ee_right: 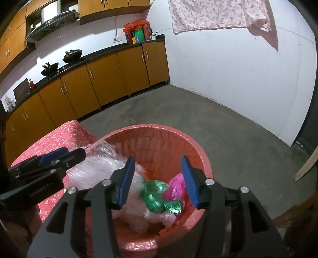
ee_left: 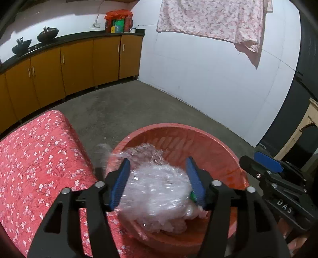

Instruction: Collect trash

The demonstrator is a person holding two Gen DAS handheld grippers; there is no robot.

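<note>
A red trash bin [ee_left: 198,135] lined with a red bag stands on the floor beside a cloth-covered table; it also shows in the right wrist view [ee_right: 163,131]. My left gripper [ee_left: 159,178] is open above the bin, with a crumpled clear plastic wrap [ee_left: 157,190] between its blue pads, blurred. The same wrap [ee_right: 93,170] shows in the right wrist view beside the left gripper. My right gripper [ee_right: 157,176] is open and empty over the bin. Inside lie a green foil wrapper [ee_right: 157,196], a pink wrapper [ee_right: 175,186] and pale plastic [ee_right: 137,214].
A table with a red flowered cloth [ee_left: 35,158] stands left of the bin. Orange kitchen cabinets [ee_left: 69,63] with woks on the counter line the back wall. A flowered sheet [ee_left: 214,17] hangs above. Bare concrete floor [ee_right: 228,135] lies beyond the bin.
</note>
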